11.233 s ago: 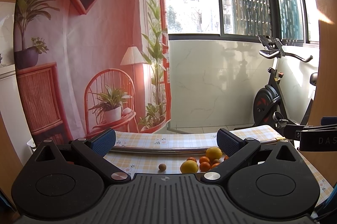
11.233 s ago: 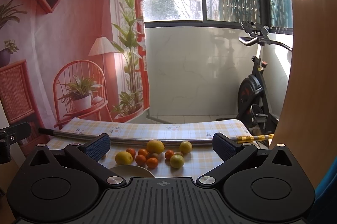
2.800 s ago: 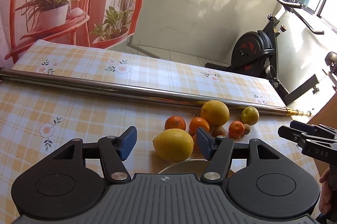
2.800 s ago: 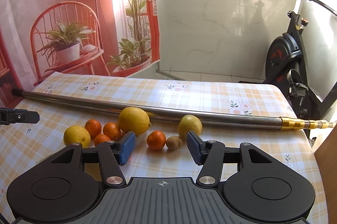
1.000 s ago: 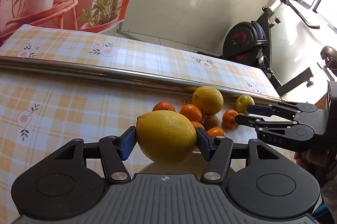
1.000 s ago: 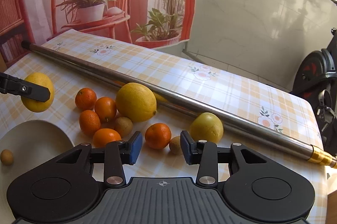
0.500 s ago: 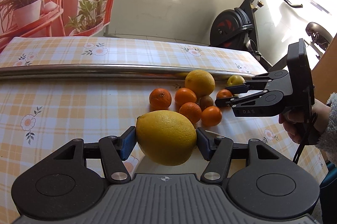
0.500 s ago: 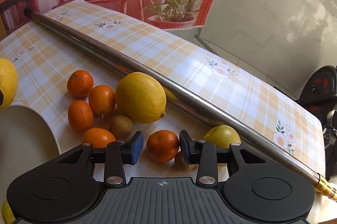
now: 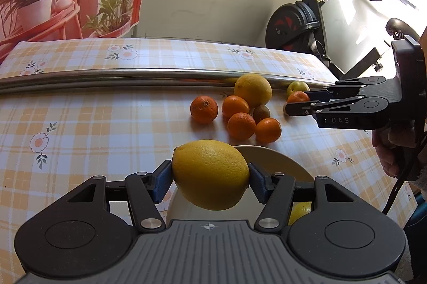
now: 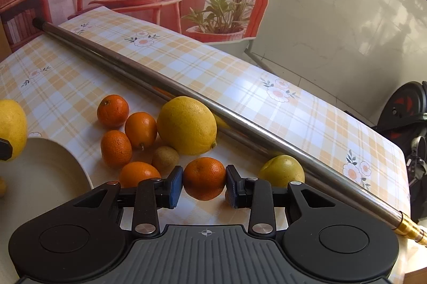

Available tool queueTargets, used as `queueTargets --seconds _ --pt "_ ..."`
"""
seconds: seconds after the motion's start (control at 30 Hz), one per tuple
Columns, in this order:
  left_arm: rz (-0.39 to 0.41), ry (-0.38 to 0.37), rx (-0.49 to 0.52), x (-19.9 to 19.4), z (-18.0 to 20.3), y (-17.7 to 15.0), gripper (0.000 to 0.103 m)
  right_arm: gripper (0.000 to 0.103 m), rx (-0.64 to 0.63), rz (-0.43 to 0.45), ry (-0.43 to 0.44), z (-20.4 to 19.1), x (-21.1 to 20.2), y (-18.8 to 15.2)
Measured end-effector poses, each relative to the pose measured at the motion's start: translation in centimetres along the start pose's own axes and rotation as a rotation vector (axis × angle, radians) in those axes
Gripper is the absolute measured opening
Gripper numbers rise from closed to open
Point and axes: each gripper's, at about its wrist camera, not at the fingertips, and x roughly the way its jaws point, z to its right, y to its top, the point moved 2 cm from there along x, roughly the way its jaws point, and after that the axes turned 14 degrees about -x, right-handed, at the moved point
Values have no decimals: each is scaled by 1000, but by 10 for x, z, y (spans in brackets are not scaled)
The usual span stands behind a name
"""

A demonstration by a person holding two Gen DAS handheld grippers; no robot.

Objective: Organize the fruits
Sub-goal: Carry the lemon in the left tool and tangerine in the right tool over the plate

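Yellow lemon [image 9: 210,174] lengthwise across left tool [image 9: 210,181], clamped | right tool [image 10: 205,183] closing on tangerine [image 10: 205,178]

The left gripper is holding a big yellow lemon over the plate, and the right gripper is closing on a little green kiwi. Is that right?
Not quite. The right gripper has been closing on a small orange, not a kiwi; the right wrist view shows the orange between its pads. The kiwi lies untouched beside it. The rest holds: the left gripper holds the lemon over the plate.

Yellow lemon [image 9: 210,174], orange mandarins [image 10: 204,178], cream plate [image 10: 53,177], orange-and-white checked floral tablecloth [image 9: 80,123].
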Motion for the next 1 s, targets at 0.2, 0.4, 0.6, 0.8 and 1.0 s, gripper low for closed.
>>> queueTargets --seconds 0.2,0.4,0.6,0.8,1.0 --pt "-9 14 3 1 -1 -2 63 31 146 89 53 -9 -37 -5" --pt "-27 30 35 2 -1 -8 63 31 286 112 97 -22 -54 -18" --pt "-54 48 61 7 -3 -18 63 31 260 56 77 -48 -53 -29" --pt "-54 71 109 8 -1 -25 63 31 231 26 104 -70 -52 -36" --pt "-46 89 151 9 3 -28 63 32 229 8 110 -78 -48 -38"
